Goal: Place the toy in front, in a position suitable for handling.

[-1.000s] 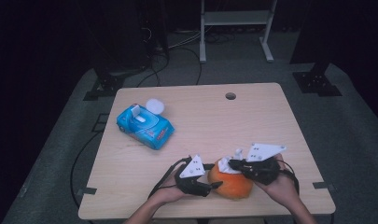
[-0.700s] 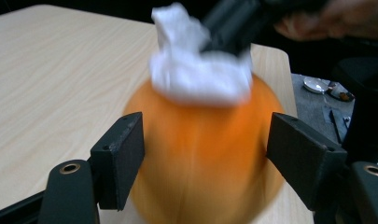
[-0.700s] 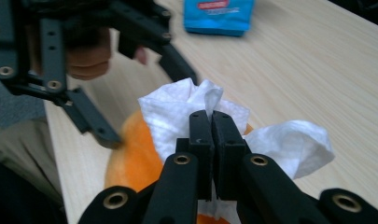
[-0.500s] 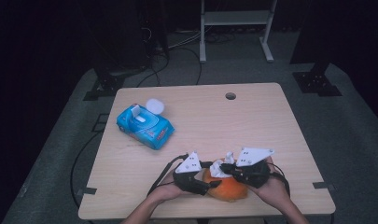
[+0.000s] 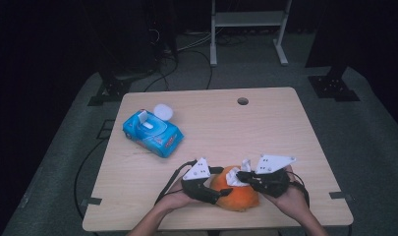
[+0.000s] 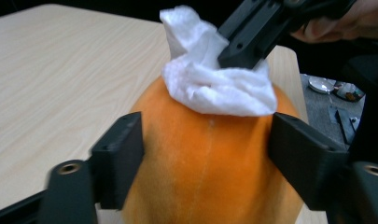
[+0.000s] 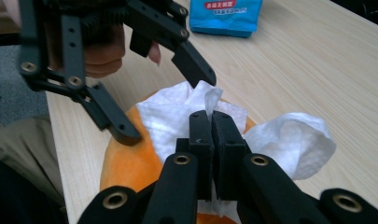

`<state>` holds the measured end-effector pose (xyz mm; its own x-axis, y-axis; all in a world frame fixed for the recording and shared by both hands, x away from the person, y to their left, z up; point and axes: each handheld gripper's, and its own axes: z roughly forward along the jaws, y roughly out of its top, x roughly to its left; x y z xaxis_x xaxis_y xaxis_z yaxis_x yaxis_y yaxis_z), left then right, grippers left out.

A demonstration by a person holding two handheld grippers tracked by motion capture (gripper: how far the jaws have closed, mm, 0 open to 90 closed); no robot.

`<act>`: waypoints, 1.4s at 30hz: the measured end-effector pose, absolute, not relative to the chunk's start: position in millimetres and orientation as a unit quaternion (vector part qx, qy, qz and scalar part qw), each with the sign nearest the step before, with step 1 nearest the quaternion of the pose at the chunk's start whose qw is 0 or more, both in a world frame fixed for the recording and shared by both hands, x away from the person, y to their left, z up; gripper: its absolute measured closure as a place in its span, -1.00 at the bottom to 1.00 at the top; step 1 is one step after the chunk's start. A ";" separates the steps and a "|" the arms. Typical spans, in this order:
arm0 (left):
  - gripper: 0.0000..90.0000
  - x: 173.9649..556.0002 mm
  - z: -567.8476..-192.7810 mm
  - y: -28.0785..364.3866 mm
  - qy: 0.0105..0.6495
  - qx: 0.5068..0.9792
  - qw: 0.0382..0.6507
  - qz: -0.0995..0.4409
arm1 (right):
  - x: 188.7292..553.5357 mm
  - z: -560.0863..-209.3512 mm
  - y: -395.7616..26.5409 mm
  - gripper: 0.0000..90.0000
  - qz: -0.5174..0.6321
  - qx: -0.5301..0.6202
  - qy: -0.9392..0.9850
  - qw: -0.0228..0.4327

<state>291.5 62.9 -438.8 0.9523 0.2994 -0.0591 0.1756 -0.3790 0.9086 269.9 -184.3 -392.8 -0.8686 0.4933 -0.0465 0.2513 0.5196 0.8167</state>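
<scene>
Resting on the near edge of the wooden table point(image 5: 285, 128), the orange fruit point(image 5: 238, 196), perhaps a papaya, is the landmark for everything else. The left gripper point(image 5: 217, 192) comes to the fruit from its left side, and in the left gripper view its two black jaws stand on both sides of the fruit point(image 6: 210, 163). The jaws have just been opening; the left jaw seems slightly apart from the skin, and for the right jaw I cannot tell if it touches. So this gripper is released, with the fruit between its jaws. The right gripper point(image 7: 210, 122) is above the fruit, clenched on a white tissue point(image 7: 177, 116) which lies crumpled on the top of the fruit. The tissue point(image 6: 214, 79) hangs a little over the fruit's upper side. Far behind the fruit, to its left, a blue pack of wet wipes point(image 5: 152, 132) lies with its white lid open.
</scene>
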 end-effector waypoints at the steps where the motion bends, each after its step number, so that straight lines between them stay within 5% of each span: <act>1: -0.31 292.3 -440.7 64.4 0.146 0.831 0.534 0.060 | 270.4 -392.6 -183.8 0.93 0.439 0.215 0.861 0.137; 12: -0.14 301.8 -449.3 80.2 0.166 0.833 0.527 0.039 | 282.8 -404.6 -224.9 0.93 0.448 0.274 0.845 0.100; 42: -0.18 290.1 -445.6 71.7 0.143 0.839 0.523 0.039 | 284.8 -397.2 -219.2 0.93 0.463 0.259 0.843 0.084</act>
